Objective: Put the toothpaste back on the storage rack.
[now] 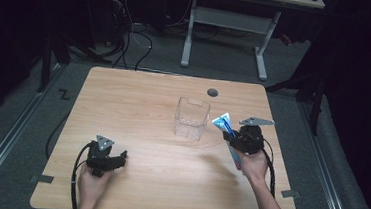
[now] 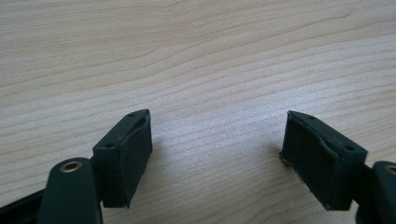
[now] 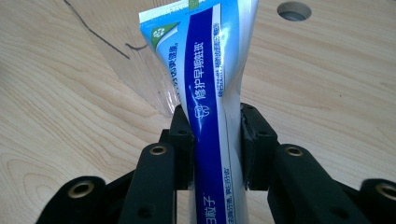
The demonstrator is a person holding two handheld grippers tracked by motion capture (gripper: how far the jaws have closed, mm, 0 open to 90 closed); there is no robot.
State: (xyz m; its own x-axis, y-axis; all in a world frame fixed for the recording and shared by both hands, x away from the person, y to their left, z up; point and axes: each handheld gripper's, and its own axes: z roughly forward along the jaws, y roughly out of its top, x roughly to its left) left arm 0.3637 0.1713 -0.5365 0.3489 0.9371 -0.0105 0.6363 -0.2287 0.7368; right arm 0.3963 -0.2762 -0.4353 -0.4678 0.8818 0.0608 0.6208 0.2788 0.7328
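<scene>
A blue and white toothpaste tube point(image 3: 212, 84) is pinched at its middle between the black jaws of my right gripper point(image 3: 215, 140), its flat crimped end pointing away. In the high view the right gripper point(image 1: 232, 136) holds the tube point(image 1: 222, 121) above the table, just right of a clear plastic cup point(image 1: 191, 117) that stands upright. My left gripper point(image 1: 119, 158) rests low at the table's front left. Its pads point(image 2: 133, 151) stand wide apart over bare wood with nothing between them.
The light wooden table point(image 1: 138, 111) has a round grommet hole point(image 1: 212, 92) behind the cup. A white-legged desk point(image 1: 230, 23) stands beyond the far edge on a dark floor with cables.
</scene>
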